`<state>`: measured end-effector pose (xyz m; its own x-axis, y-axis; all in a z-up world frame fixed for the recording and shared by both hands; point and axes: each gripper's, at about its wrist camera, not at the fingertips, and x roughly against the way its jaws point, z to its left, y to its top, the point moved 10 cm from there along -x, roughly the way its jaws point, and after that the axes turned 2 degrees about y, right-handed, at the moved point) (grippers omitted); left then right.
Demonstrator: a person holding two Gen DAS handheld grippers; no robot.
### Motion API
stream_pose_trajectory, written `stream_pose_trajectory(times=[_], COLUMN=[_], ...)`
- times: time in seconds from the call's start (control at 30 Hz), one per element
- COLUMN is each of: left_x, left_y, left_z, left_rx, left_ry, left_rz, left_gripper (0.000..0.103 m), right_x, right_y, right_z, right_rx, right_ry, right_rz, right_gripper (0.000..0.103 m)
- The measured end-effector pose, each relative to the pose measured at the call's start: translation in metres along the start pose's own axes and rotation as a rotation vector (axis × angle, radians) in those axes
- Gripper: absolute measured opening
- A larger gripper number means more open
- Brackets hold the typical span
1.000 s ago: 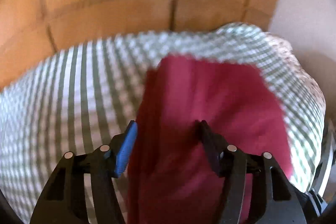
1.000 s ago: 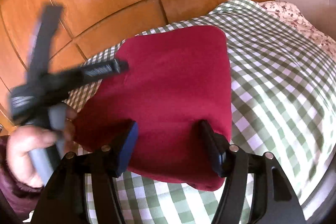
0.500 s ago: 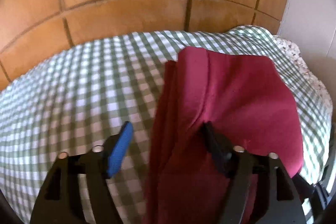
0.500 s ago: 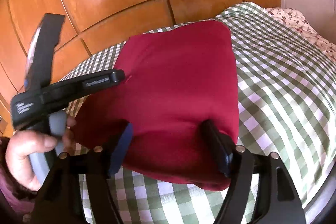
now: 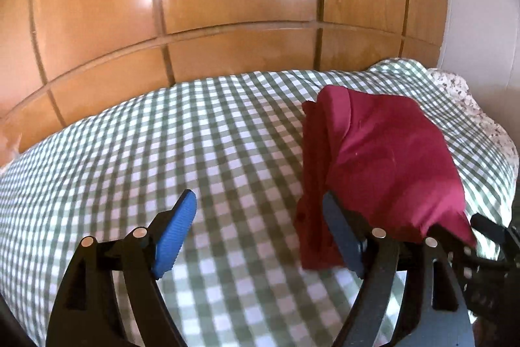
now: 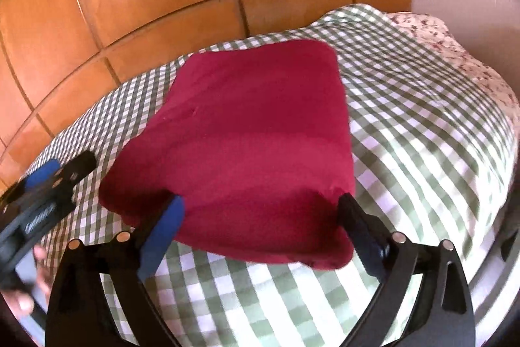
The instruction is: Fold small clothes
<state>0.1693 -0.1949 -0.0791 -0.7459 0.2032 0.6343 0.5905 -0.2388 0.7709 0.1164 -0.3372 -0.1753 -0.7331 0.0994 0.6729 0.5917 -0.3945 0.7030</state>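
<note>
A folded dark red garment (image 6: 253,135) lies on the green-and-white checked bedcover (image 6: 422,126). In the left wrist view the garment (image 5: 380,158) sits to the right, its stacked folded edges facing left. My left gripper (image 5: 260,217) is open and empty above the bare cover, left of the garment; it also shows at the left edge of the right wrist view (image 6: 48,184). My right gripper (image 6: 260,213) is open, its jaws wide on either side of the garment's near edge, holding nothing.
Glossy wooden wardrobe panels (image 5: 227,5) rise behind the bed. A floral sheet (image 6: 455,54) shows at the far right edge of the bed, next to a white wall (image 5: 481,5). Bare checked cover (image 5: 146,152) spreads to the left of the garment.
My left gripper has drawn back to the left, off the red garment, which now lies to its right. My right gripper has stayed at the garment's near edge.
</note>
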Motion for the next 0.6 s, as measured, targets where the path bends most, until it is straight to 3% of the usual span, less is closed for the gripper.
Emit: stream_pose_trajectory(times=[0.3, 0.6], left_x=[0.050, 0.069], left_y=[-0.015, -0.037], left_z=[0.016, 0.031], left_rx=[0.030, 0.084], left_ry=[-0.027, -0.026], left_rz=[-0.053, -0.035], left_gripper=[0.088, 0.091], right_x=[0.046, 0.076], right_y=[-0.002, -0.011], right_z=[0.018, 0.009], right_rx=[0.019, 0.005], right_ry=[-0.070, -0.180], right_rz=[-0.082, -0.153], right_gripper=[0.100, 0.101])
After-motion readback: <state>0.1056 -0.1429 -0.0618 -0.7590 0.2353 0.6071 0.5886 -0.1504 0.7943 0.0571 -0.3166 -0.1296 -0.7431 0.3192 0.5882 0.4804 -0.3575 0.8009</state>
